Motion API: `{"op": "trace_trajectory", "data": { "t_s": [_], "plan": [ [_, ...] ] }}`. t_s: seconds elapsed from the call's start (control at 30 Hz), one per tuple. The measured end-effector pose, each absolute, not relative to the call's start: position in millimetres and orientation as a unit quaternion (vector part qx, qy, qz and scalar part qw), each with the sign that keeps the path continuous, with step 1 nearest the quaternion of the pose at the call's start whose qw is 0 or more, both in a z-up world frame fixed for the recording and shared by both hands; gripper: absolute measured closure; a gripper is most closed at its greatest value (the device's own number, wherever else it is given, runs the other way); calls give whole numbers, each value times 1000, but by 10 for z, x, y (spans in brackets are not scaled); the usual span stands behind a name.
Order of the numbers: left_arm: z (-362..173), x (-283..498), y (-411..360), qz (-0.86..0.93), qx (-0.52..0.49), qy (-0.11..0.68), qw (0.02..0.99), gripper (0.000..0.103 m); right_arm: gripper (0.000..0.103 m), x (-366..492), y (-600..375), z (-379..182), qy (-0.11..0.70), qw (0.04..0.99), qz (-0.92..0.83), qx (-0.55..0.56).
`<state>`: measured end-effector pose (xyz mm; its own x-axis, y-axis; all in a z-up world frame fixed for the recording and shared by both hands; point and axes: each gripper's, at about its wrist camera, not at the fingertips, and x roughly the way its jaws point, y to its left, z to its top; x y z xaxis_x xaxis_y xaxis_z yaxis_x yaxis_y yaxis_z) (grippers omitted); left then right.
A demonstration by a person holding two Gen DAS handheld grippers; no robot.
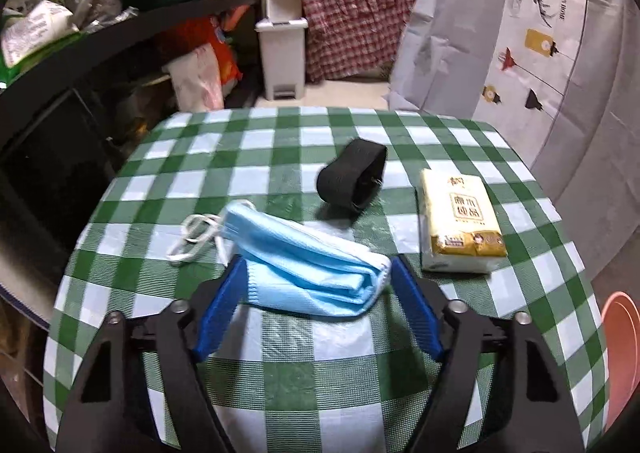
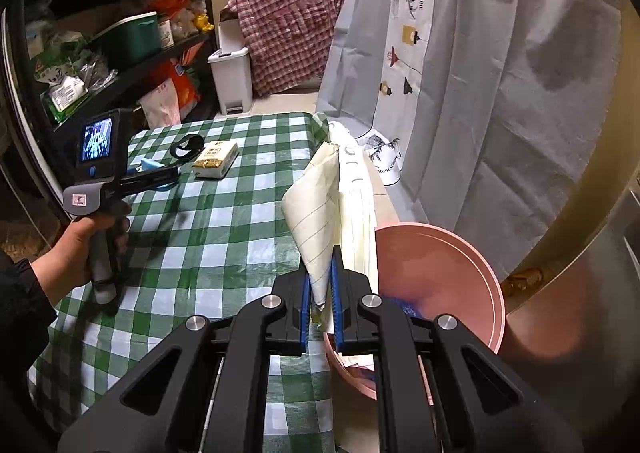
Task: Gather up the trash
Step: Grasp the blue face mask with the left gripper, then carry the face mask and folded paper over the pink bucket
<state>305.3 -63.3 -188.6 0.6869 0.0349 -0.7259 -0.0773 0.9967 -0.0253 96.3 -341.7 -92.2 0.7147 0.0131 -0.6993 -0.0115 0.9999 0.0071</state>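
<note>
A folded blue face mask [image 1: 304,261] with white ear loops lies on the green checked tablecloth [image 1: 280,373]. My left gripper [image 1: 316,265] is open, its blue fingers on either side of the mask's near end. My right gripper [image 2: 322,285] is shut on a crumpled sheet of lined cream paper [image 2: 320,205], held at the rim of a pink bin [image 2: 452,273] beside the table's right edge. In the right wrist view the left gripper [image 2: 160,175] shows in a hand above the mask [image 2: 150,164].
A black strap band [image 1: 354,175] and a yellow tissue pack [image 1: 460,221] lie further back on the table. A white pedal bin [image 1: 282,57] stands on the floor behind. Cluttered shelves are at the left, a grey printed curtain [image 1: 520,33] at the right.
</note>
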Motion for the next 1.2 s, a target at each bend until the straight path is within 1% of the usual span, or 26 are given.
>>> {"op": "trace_trajectory", "data": {
  "t_s": [0.03, 0.1, 0.13, 0.2, 0.23, 0.33, 0.4, 0.53, 0.83, 1.2],
  "plan": [
    [-1889, 3058, -642, 25, -27, 395, 918, 41, 93, 971, -3416, -931, 380, 925, 6, 0],
    [-1886, 3055, -665, 14, -25, 394, 919, 54, 93, 978, -3412, -937, 382, 924, 5, -2],
    [-1880, 3046, -673, 7, -25, 393, 919, 67, 93, 980, -3414, -935, 381, 925, 4, -2],
    [-1870, 3023, -709, -5, -16, 391, 920, 80, 93, 988, -3435, -923, 380, 925, 2, 0],
    [-1861, 3009, -731, -7, -7, 389, 921, 83, 93, 992, -3450, -918, 379, 926, 0, 1],
    [-1804, 2943, -734, -12, -5, 382, 924, 88, 93, 998, -3476, -921, 379, 925, -4, 4],
    [-1736, 2873, -682, -17, -18, 377, 926, 90, 93, 1002, -3488, -928, 380, 925, -4, 3],
    [-1539, 2653, -557, -41, -47, 365, 929, 91, 93, 989, -3504, -890, 375, 927, -5, 7],
    [-1038, 2087, -441, -76, -64, 332, 938, 91, 93, 928, -3505, -776, 359, 933, 5, 9],
    [-616, 1454, -788, -112, -50, 317, 940, 91, 93, 712, -3584, -595, 334, 942, 22, 26]
  ]
}}
